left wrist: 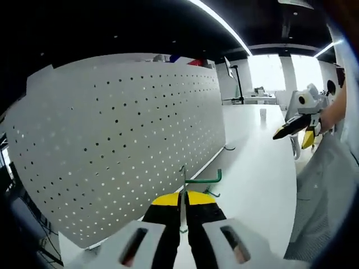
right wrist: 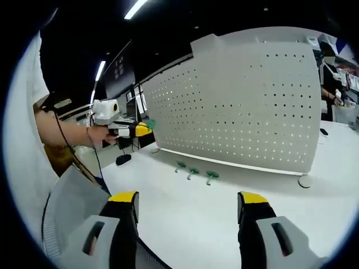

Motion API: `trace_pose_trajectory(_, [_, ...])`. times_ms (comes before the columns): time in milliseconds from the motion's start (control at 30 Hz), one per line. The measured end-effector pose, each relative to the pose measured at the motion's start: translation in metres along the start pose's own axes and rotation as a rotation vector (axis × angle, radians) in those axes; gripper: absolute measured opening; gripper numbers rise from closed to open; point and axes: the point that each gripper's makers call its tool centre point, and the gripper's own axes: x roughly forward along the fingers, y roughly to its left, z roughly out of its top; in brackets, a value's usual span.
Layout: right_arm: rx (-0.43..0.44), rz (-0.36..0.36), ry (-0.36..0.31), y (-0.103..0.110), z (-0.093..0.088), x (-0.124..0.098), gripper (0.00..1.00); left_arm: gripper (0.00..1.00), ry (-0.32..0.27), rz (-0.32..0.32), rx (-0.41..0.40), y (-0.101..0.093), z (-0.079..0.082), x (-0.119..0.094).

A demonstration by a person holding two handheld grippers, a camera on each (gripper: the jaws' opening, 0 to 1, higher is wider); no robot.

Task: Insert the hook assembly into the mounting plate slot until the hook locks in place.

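Left tongs (left wrist: 184, 208): yellow-tipped black jaws on pale grey bodies, closed on the hook assembly (left wrist: 193, 182), a thin green-coated wire bent into an upright stem with a sideways arm. The hook is held in the air just in front of the pegboard's lower edge, not touching it.

Right tongs (right wrist: 188, 203): same yellow and black make, jaws spread wide with nothing between them, hovering over the tabletop (right wrist: 202, 218) well in front of the pegboard.

Tabletop: smooth, matte white, flat.

Loose hooks (right wrist: 194, 172): three small green pieces lying in a row on the tabletop, just in front of the pegboard's base.

Pegboard (right wrist: 247, 106): the mounting plate, a large pale grey sheet standing upright on the tabletop, pierced by a regular grid of small round holes; a round foot shows at its lower corner.

Person (right wrist: 330, 73): standing beyond the pegboard's far end, at another white surface.
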Motion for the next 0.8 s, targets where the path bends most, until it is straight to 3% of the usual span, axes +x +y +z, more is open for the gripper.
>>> trace_pose_trajectory(367, [-0.002,0.002,-0.001,0.001,-0.001,-0.003,0.69,0.02,-0.035,0.034,-0.032,-0.008,0.008,-0.014])
trace_pose_trajectory(800, [-0.003,0.002,-0.006,0.003,0.0,-0.002,0.69,0.02,-0.117,0.086,-0.079,-0.017,0.025,-0.035])
